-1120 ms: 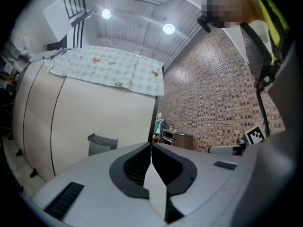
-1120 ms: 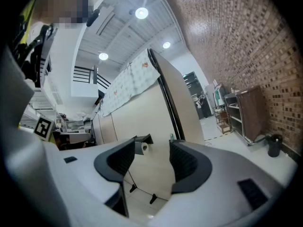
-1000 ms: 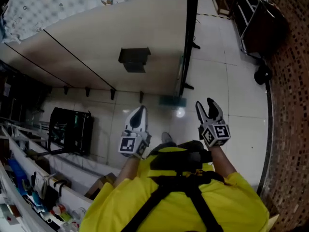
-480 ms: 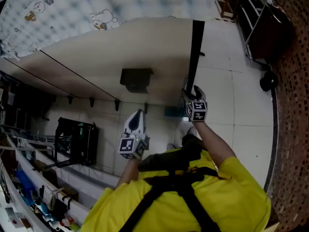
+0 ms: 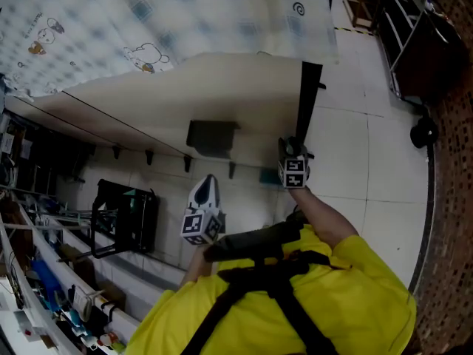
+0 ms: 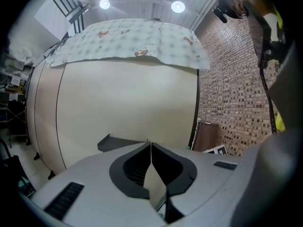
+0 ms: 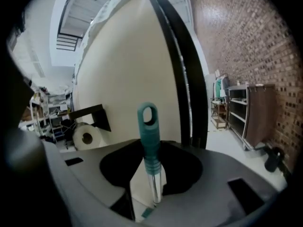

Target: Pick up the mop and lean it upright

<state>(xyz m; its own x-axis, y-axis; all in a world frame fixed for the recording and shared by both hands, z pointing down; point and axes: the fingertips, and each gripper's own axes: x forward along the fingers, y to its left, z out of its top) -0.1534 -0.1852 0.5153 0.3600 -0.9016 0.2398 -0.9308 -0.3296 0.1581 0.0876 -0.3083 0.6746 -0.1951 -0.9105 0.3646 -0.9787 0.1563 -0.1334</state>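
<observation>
- Right gripper view: the right claw (image 7: 152, 151) is clenched on the mop (image 7: 147, 119). It pinches the handle where the teal grip, with its hanging loop, meets the bare metal shaft. The handle stands roughly upright, close to the beige panel (image 7: 118, 70) and the black post (image 7: 184, 89).
- Left gripper view: the left claw (image 6: 150, 148) is clenched on nothing, its jaws together, held low and well apart from the mop.
- Risk, grip: the shaft looks smooth and thin, so it could slip or swing in the jaws.
- Risk, lean: the tiled floor (image 5: 355, 161) looks glossy. Released at too shallow an angle, the mop's foot may skate out and drop the handle.
- Risk, rest: the panel is flat, so the round handle could roll sideways unless it settles against the post.
</observation>
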